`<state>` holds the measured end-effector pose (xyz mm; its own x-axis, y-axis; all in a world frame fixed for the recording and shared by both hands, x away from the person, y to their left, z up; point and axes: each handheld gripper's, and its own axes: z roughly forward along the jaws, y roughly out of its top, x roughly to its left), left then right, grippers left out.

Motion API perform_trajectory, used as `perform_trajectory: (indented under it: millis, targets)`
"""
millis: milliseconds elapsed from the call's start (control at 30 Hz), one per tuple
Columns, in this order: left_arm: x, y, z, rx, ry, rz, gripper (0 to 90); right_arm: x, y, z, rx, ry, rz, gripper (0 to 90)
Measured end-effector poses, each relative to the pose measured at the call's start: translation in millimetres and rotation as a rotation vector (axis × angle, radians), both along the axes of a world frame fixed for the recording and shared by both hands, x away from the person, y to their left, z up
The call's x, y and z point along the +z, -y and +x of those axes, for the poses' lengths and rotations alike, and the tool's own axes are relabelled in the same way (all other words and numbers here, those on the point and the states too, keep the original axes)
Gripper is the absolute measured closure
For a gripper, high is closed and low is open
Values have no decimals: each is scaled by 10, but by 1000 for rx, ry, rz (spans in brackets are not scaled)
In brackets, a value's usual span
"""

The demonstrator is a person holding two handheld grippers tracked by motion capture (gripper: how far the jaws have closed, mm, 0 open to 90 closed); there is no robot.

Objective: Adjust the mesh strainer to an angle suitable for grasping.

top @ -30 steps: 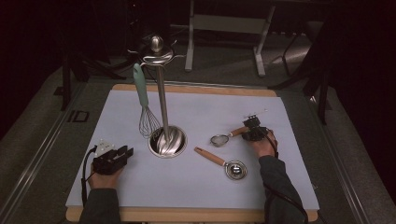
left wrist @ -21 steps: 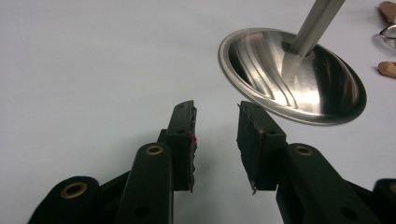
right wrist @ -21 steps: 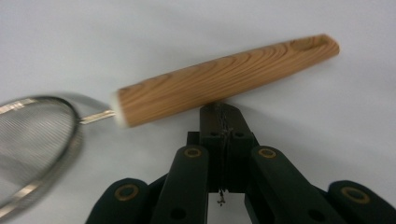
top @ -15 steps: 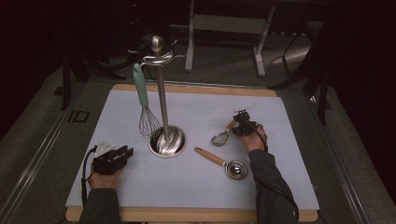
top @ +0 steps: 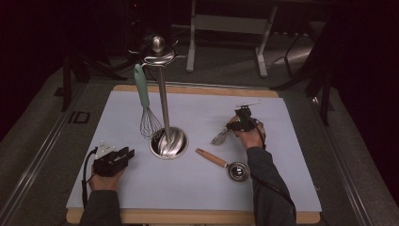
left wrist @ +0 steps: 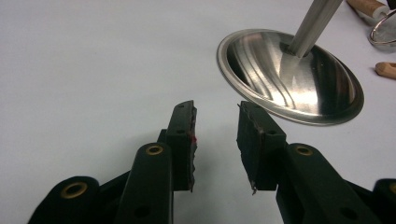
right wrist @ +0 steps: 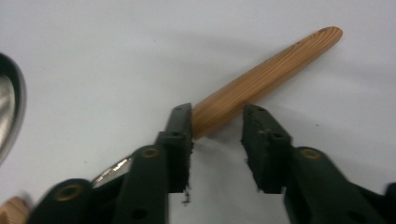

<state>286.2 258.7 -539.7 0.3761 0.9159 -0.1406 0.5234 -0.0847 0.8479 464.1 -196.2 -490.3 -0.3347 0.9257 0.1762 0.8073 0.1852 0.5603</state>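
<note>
Right claw (top: 234, 126) is seen right of centre in the high view, jaws apart, having just been opening. In the right gripper view a wooden-handled spoon (right wrist: 261, 79) lies on the desk (top: 282, 188) with its handle running from between the jaws to the upper right; the pads are not pressed on it. A second spoon (top: 222, 162) lies just below, lower centre, near but apart. Left claw (top: 123, 155) is parked lower left, jaws apart with nothing between them, close to the stand base (left wrist: 292, 79). A whisk (top: 145, 106) is hung from the stand. Bare desk is left along the right edge and bottom edge.
</note>
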Motion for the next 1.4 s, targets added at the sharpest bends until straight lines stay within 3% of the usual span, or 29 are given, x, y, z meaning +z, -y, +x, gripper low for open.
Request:
perform_trajectory:
  millis: [133, 300, 600, 767, 933, 1067, 1200, 1300, 1400]
  targets:
    - [0, 1, 0, 1, 0, 0, 672, -25, 20, 11, -15, -11, 39, 553]
    - [0, 1, 0, 0, 0, 0, 672, -66, 10, 33, -39, -22, 52, 519]
    - [0, 0, 0, 0, 0, -1, 672, -116, -33, 91, -73, -62, 24, 472]
    - [1, -3, -1, -1, 1, -2, 672, -161, -55, 132, -93, -103, 37, 478]
    - [0, -4, -2, -2, 1, -3, 672, -126, -127, 138, -31, -98, 30, 594]
    - [0, -4, -3, -1, 2, -3, 672, -31, -237, 113, 44, -75, -73, 680]
    - [1, -3, -4, -1, 2, -2, 672, -50, -239, 125, 59, -102, -52, 664]
    - [0, -4, -3, -1, 2, -2, 672, -104, -223, 141, 50, -116, 1, 640]
    - [0, -4, -2, -1, 2, -4, 672, -141, -295, 123, 91, -126, -5, 662]
